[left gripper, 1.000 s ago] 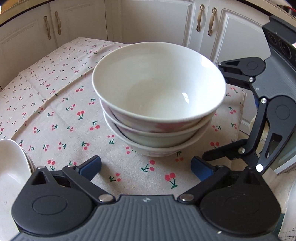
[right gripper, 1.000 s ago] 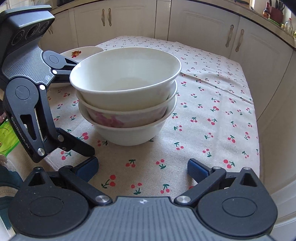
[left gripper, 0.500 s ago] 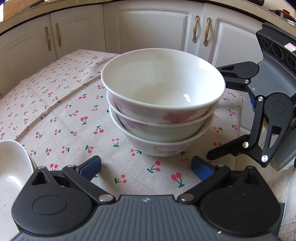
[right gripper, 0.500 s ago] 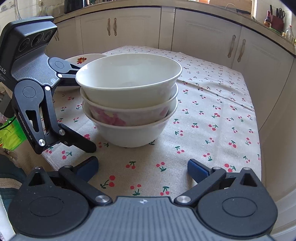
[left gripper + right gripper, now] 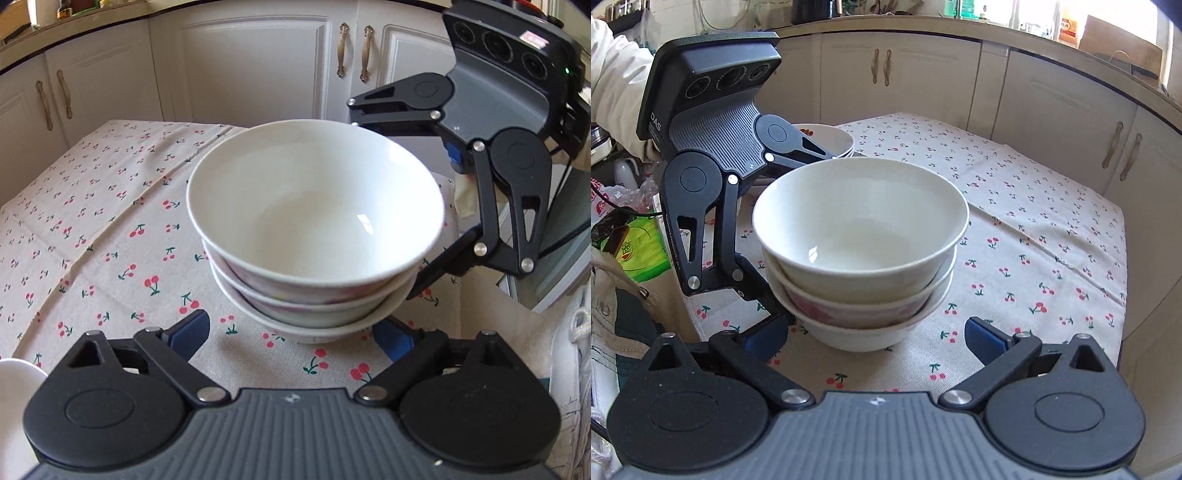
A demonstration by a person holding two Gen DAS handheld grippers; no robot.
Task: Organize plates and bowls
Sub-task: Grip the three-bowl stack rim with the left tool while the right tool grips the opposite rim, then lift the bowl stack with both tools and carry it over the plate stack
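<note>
Three white bowls, the middle one with pink flowers, sit nested as a stack (image 5: 314,221) (image 5: 860,229) on the cherry-print tablecloth (image 5: 110,240). My left gripper (image 5: 290,336) comes at the stack from one side. Its jaws are closing, with the bottom bowl between the blue pads (image 5: 188,330), and the left pad still shows a gap. My right gripper (image 5: 873,338) faces it from the opposite side, open, its pads (image 5: 982,338) on either side of the stack's base without pressing on it. Each gripper's fingers reach around the stack in the other's view.
A flowered dish on plates (image 5: 827,136) stands behind the left gripper. Another white dish (image 5: 14,406) lies at the near left. White cabinets (image 5: 258,74) ring the table. A green packet (image 5: 639,251) and a person's sleeve (image 5: 613,74) are beside the table's edge.
Both grippers have drawn in around the stack from opposite sides and rolled somewhat. The left pads stand a little closer together. The bowls have not moved.
</note>
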